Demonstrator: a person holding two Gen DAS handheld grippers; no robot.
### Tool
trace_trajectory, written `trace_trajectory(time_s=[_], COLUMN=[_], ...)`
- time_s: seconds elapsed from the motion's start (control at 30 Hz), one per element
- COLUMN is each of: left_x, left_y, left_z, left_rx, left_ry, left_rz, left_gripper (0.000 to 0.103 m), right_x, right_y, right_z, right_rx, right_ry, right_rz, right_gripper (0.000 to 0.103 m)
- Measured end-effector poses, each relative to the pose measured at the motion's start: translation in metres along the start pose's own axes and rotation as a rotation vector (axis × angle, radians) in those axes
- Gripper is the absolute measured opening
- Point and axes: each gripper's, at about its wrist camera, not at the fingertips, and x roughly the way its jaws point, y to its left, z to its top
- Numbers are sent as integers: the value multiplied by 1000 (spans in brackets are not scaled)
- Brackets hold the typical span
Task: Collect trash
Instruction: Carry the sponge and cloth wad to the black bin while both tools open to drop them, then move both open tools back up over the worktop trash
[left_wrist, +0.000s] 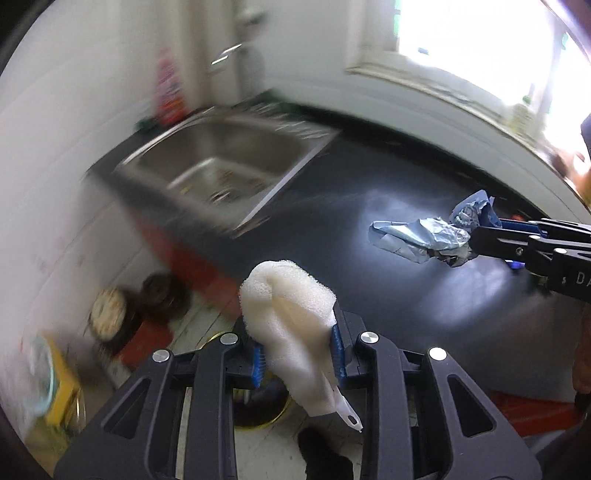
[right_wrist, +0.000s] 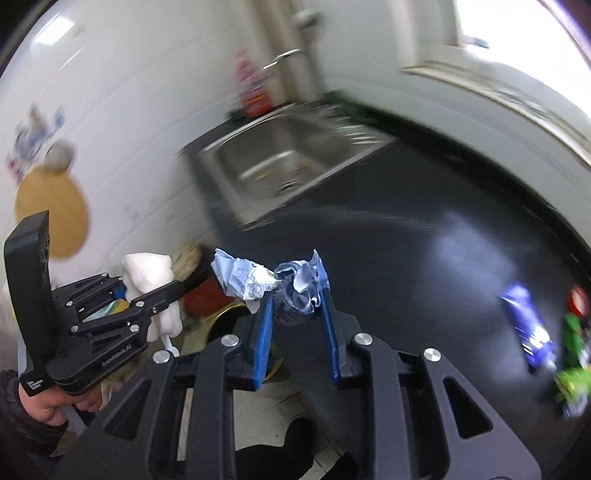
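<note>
Meanwhile the left gripper (left_wrist: 299, 354) clamps a white foam piece (left_wrist: 291, 314) and the right gripper (right_wrist: 297, 291) pinches a crumpled blue wrapper (right_wrist: 258, 282), both above the counter (right_wrist: 424, 258) edge, with the gold-rimmed bin (left_wrist: 258, 417) at six o'clock, nearer the left.

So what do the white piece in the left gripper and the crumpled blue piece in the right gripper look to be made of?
White piece: looks like soft foam, matte, with a porous surface dented by the pads. Crumpled blue piece: probably thin printed plastic or foil wrapper, with sharp creases and a silvery sheen in the left wrist view.
</note>
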Motion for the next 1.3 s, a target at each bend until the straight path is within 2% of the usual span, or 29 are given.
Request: trace_trajectory(time_s=[0.1, 0.3, 0.57, 0.87, 0.9, 0.93, 0.97, 1.0, 1.03, 1.3], left_x=[0, 11, 37, 56, 59, 62, 64, 67, 71, 79], left_y=[42, 91, 110, 121, 122, 123, 124, 125, 127, 134], left_z=[-24, -55, -70, -77, -77, -78, -78, -79, -79, -80], left_rx=[-87, -178, -197, -180, -177, -174, -172, -170, -168, -154], left_ry=[28, 55, 72, 100, 100, 100, 100, 97, 101, 117], left_rz=[41, 66, 44, 22, 21, 19, 14, 3, -1, 23], left_gripper=[27, 27, 27, 30, 31, 34, 43, 56, 58, 59], right_x=[32, 82, 134, 160, 163, 166, 171, 177, 180, 182], right_y=[36, 85, 110, 115, 115, 116, 116, 117, 117, 115], right_z=[3, -1, -8, -3, -2, -2, -1, -1, 0, 3], right_rx=[-56, -128, -128, -129, -130, -129, -128, -123, -121, -115], right_ry=[57, 146, 236, 267, 268, 269, 276, 288, 294, 293], right_rz=[46, 73, 59, 31, 27, 23, 20, 25, 24, 24], right_gripper=[26, 26, 27, 30, 31, 36, 41, 52, 57, 64])
